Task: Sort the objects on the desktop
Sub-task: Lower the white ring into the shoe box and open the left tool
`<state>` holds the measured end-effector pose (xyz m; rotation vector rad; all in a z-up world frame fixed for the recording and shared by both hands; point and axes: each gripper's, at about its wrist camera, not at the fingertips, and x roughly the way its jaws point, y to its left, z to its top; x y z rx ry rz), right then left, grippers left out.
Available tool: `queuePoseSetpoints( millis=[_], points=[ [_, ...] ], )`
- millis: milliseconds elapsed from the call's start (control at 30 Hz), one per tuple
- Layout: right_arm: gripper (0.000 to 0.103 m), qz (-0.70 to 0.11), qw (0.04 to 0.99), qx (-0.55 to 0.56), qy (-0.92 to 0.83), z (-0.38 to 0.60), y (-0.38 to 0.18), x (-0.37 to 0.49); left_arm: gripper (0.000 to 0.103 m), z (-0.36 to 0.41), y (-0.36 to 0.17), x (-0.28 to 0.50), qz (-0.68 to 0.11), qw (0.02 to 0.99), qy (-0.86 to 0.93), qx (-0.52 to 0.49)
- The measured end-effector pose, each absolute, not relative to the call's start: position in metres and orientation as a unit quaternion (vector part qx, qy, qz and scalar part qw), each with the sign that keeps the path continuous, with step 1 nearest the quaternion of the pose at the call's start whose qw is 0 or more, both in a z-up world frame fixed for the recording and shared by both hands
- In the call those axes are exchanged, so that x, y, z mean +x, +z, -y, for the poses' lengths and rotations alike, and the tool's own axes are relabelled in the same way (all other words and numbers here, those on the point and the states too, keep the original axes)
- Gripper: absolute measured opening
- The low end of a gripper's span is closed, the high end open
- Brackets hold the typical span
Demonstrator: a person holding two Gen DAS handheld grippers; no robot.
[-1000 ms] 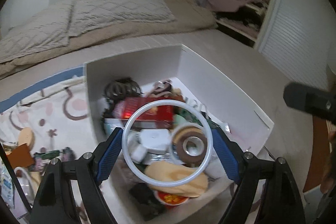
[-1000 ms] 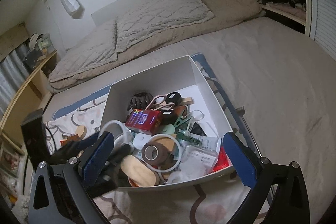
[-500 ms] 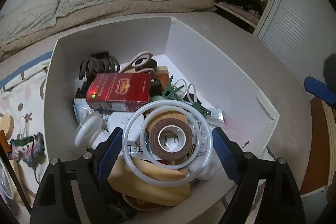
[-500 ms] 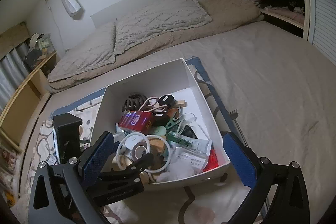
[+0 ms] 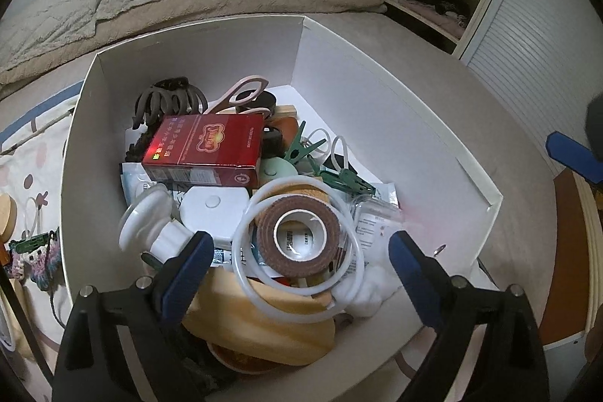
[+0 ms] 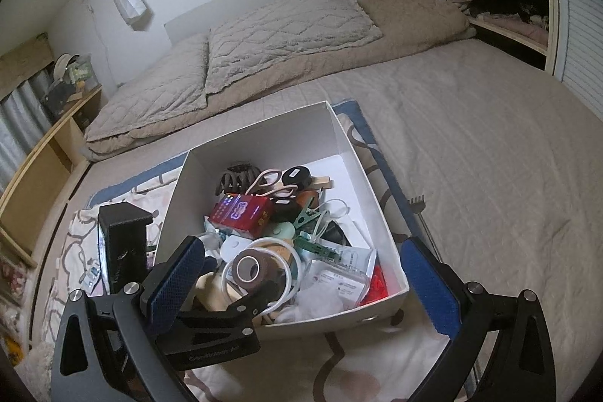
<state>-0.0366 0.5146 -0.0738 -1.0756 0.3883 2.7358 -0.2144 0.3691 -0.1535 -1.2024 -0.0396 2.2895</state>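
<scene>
The left gripper has let go — its jaws now stand spread, and the white ring lies in the white box, near its front edge, around the brown tape roll. That item is sorted; the right gripper hovers spread, empty.

You are working in dim, cool indoor light; the white box is the brightest thing in both views, with pale glare on its floor; around it the fisheye bends the bed and blackens the corners; the white ring inside blurs at its near edge.
</scene>
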Motion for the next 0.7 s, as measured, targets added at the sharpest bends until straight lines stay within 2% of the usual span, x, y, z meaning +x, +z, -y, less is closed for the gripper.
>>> queuePoseSetpoints(
  millis=[367, 700],
  points=[
    [0.103, -0.102, 0.107, -0.347, 0.926, -0.515, -0.074, -0.037, 0.095, -0.356, -0.128, -0.208, 0.014, 0.271, 0.87, -0.411],
    [0.103, -0.063, 0.132, -0.3, 0.943, -0.509, -0.074, -0.032, 0.095, -0.321, -0.105, -0.212, 0.051, 0.248, 0.888, -0.384]
  ],
)
